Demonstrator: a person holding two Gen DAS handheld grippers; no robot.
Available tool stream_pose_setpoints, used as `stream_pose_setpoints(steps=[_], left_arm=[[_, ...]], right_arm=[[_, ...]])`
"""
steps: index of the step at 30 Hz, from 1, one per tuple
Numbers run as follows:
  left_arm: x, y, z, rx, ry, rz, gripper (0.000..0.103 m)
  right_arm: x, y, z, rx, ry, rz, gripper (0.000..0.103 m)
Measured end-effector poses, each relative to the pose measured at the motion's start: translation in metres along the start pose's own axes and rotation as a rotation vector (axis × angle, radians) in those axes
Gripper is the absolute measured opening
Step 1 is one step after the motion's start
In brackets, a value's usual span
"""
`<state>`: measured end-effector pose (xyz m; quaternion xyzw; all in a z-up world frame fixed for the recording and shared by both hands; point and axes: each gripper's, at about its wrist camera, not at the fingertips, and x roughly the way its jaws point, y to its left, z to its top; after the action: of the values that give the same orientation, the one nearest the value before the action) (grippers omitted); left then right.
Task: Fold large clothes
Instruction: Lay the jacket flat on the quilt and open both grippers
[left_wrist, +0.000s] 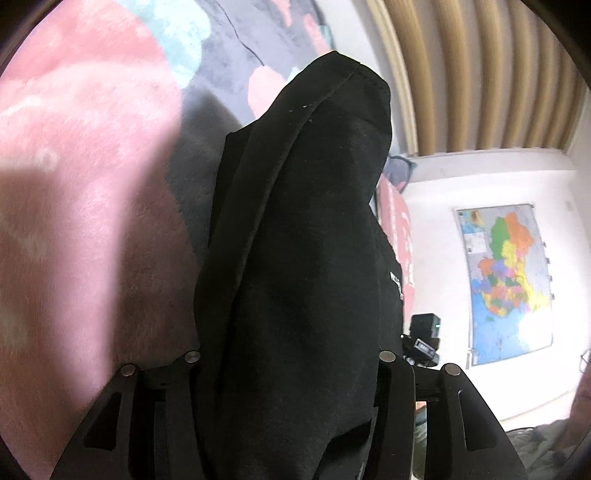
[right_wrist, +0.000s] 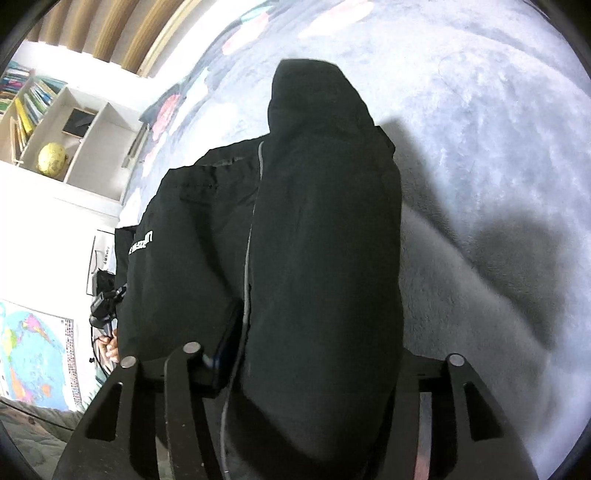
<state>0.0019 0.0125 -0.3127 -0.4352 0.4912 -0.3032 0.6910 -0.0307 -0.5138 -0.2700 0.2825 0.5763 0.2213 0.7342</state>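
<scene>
Left wrist: black garment (left_wrist: 303, 280) covers left tongs (left_wrist: 295, 221), right tongs (right_wrist: 314, 221) alike — grip unclear; white lettering (right_wrist: 142, 242) unreadable.

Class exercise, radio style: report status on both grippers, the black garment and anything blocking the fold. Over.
Left gripper, right gripper: black fabric garment bunched between both, grip unclear. Garment hanging over fluffy grey-and-pink rug. No obstruction in sight.
</scene>
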Motion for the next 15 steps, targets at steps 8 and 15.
stream_pose_setpoints(steps=[8, 15], left_arm=[[-0.021, -0.023, -0.003, 0.093, 0.007, -0.023, 0.053], [-0.085, -0.069, -0.027, 0.278, -0.142, 0.291, 0.054]], right_arm=[[0.029, 0.012, 0.021, 0.033, -0.031, 0.062, 0.068], [-0.025, 0.038, -0.003, -0.094, -0.16, -0.174, 0.074]])
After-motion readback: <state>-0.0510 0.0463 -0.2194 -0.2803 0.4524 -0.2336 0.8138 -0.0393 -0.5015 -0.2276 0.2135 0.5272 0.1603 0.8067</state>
